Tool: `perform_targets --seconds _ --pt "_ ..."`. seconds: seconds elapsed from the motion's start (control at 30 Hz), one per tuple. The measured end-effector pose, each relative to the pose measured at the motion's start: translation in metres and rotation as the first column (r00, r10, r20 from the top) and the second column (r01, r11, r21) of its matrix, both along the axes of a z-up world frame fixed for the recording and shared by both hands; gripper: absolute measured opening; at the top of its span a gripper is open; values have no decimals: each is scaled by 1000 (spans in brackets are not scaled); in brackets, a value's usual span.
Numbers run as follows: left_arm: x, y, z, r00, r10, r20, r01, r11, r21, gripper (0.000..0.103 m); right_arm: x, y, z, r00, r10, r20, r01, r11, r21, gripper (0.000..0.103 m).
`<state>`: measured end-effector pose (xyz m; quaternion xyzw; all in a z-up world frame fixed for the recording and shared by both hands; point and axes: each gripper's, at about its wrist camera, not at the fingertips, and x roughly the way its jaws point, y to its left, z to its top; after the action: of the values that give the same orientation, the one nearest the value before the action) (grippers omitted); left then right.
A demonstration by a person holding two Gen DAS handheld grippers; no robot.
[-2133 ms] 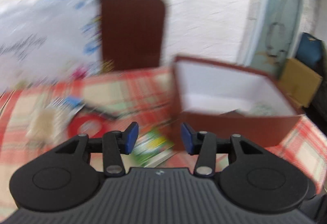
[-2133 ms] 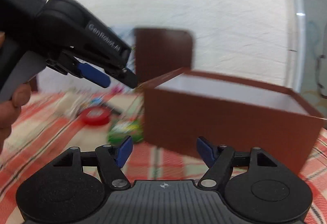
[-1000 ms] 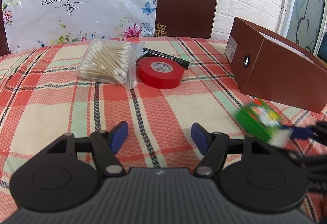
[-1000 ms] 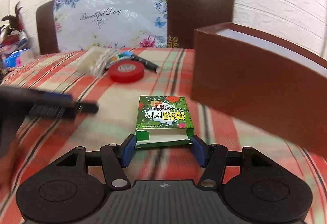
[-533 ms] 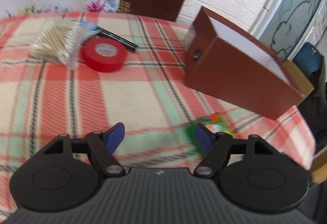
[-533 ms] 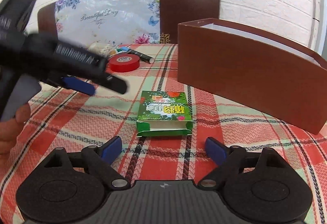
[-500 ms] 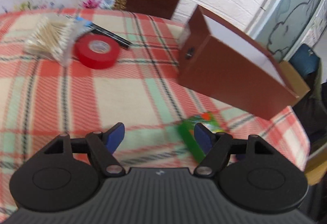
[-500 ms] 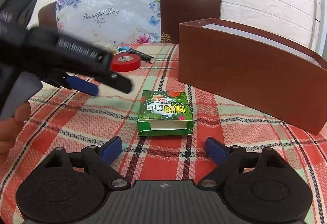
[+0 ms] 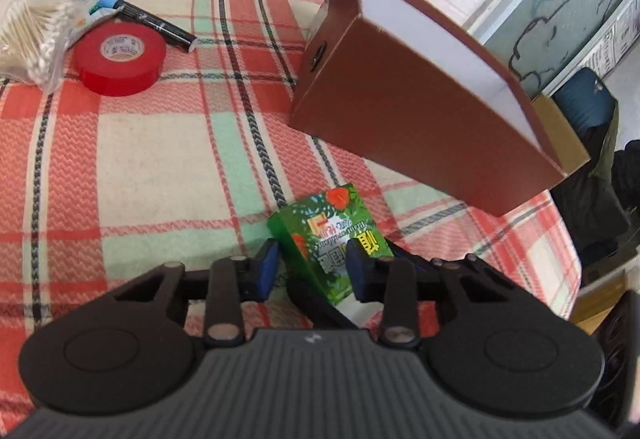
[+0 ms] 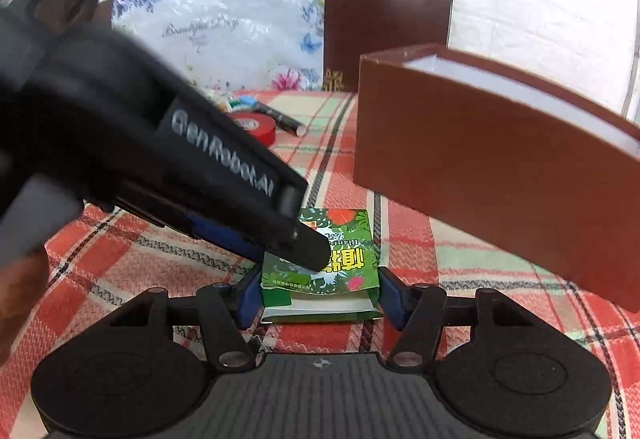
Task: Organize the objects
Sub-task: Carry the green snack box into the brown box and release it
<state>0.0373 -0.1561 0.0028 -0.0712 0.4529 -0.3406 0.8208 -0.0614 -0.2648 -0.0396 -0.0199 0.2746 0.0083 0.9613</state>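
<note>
Green carton (image 10: pixel 320 271) sits right between the right tongs (image 10: pixel 318 297), which are closing in on its two sides, pads touching or as good as. Left tongs (image 9: pixel 311 271) are closing too, straddling the same carton from the other side; can't tell if they've got a real bite on it. Yellow Chinese characters on the lid plus small print starting "Plant", too tiny to read further. It lies flat on the plaid worktop (image 9: pixel 152 143), long axis running away from the right tongs. Left tool's body reads "GenRobot.AI". Just past the tongs, on their right, is the brown box (image 9: pixel 420 111), white inside, contents hidden. Further out on the left: red tape roll (image 9: pixel 120 57), black marker (image 9: pixel 160 25), bag of cotton swabs (image 9: pixel 32 35).
</note>
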Motion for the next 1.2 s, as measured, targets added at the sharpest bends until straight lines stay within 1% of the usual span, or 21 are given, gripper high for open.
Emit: perform_targets --seconds 0.13,0.23,0.33,0.47,0.5,0.57,0.6,0.63,0.67,0.7,0.77,0.8,0.87,0.9,0.93,0.97,1.03,1.07,1.13,1.17,1.2 --pt "-14 -7 29 994 -19 108 20 1000 -7 37 -18 -1 11 990 -29 139 28 1000 7 58" --pt "-19 -16 55 980 -32 195 38 999 -31 37 -25 -1 25 965 -68 253 75 997 -19 58" --pt "-14 -29 76 964 -49 261 66 996 -56 38 -23 -12 44 937 -102 333 113 993 -15 58" --pt "6 -52 90 953 -67 297 86 995 -53 38 -3 -33 61 922 -139 362 151 988 -5 59" --pt "11 -59 93 948 -70 310 89 995 -49 40 4 -38 64 919 -152 363 162 987 2 59" --pt "21 -77 95 937 -74 340 84 996 -16 54 21 -50 68 916 -179 358 183 983 23 61" --pt "25 -86 93 928 -75 366 71 997 25 65 32 -55 68 918 -196 346 196 980 36 66" --pt "29 -93 89 918 -65 391 41 997 69 65 46 -60 65 925 -215 315 216 976 31 76" --pt "31 -97 86 916 -56 397 17 995 101 64 60 -64 62 931 -236 278 240 970 20 85" --pt "32 -96 85 922 -50 384 11 995 103 64 63 -68 59 925 -264 272 266 963 33 85" --pt "27 -82 81 931 -56 360 42 998 49 64 55 -73 59 919 -281 277 268 960 85 83" --pt "21 -73 79 927 -59 372 49 998 36 65 45 -70 58 910 -286 300 272 958 87 83" --pt "5 -53 74 912 -61 406 54 998 29 65 19 -58 51 883 -298 362 295 953 65 84" --pt "-2 -42 69 910 -60 410 61 998 11 70 6 -51 45 871 -306 384 306 950 65 85" --pt "-7 -31 64 912 -54 407 58 998 1 69 -7 -41 37 860 -301 413 309 950 48 88" --pt "-11 -20 56 913 -43 406 41 999 13 69 -15 -32 29 873 -288 395 294 955 46 88" --pt "-11 -2 37 923 -9 384 -24 997 79 69 -18 -18 12 929 -239 283 225 971 84 86" --pt "-7 10 26 934 16 357 -57 993 105 69 -14 -10 8 956 -192 224 180 981 73 81" --pt "6 39 2 952 104 288 -159 971 177 68 -3 6 8 982 -104 156 99 994 37 81" --pt "13 55 -9 952 155 265 -214 955 207 65 4 20 7 990 -77 119 72 996 48 81" --pt "11 72 -11 937 176 301 -238 954 182 60 13 28 2 996 -53 71 49 997 61 80"
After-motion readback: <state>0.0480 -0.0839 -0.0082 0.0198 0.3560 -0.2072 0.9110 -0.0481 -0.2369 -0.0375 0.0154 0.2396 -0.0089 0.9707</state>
